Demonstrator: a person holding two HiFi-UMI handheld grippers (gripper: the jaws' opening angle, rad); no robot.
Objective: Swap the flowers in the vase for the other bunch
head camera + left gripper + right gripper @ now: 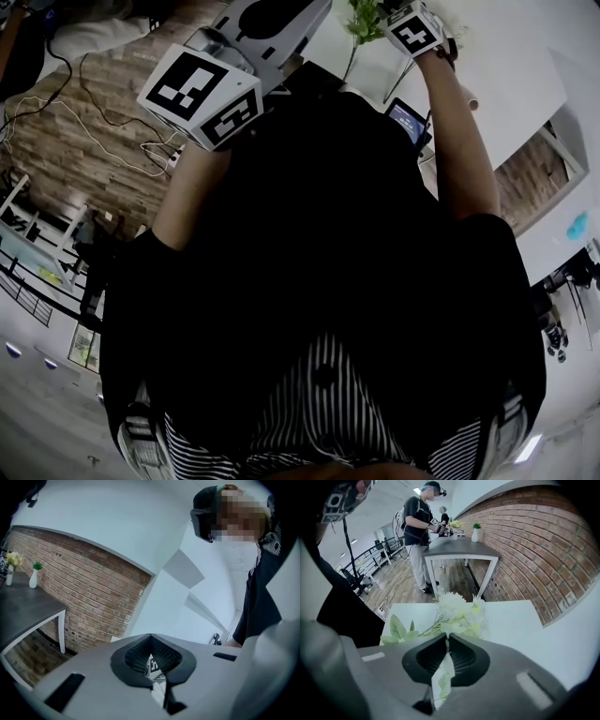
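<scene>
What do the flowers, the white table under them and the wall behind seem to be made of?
The flowers are likely artificial, fabric or plastic: petals and leaves look stiff and matte, though that's not certain. The table has a smooth, matte white top, perhaps laminate. The wall is rough red brick with pale mortar lines.

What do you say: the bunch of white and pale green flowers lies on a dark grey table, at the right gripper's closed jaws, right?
No. The right gripper view shows the bunch of white and pale green flowers on a white table, not a dark grey one, at the closed jaws of the right gripper.
</scene>
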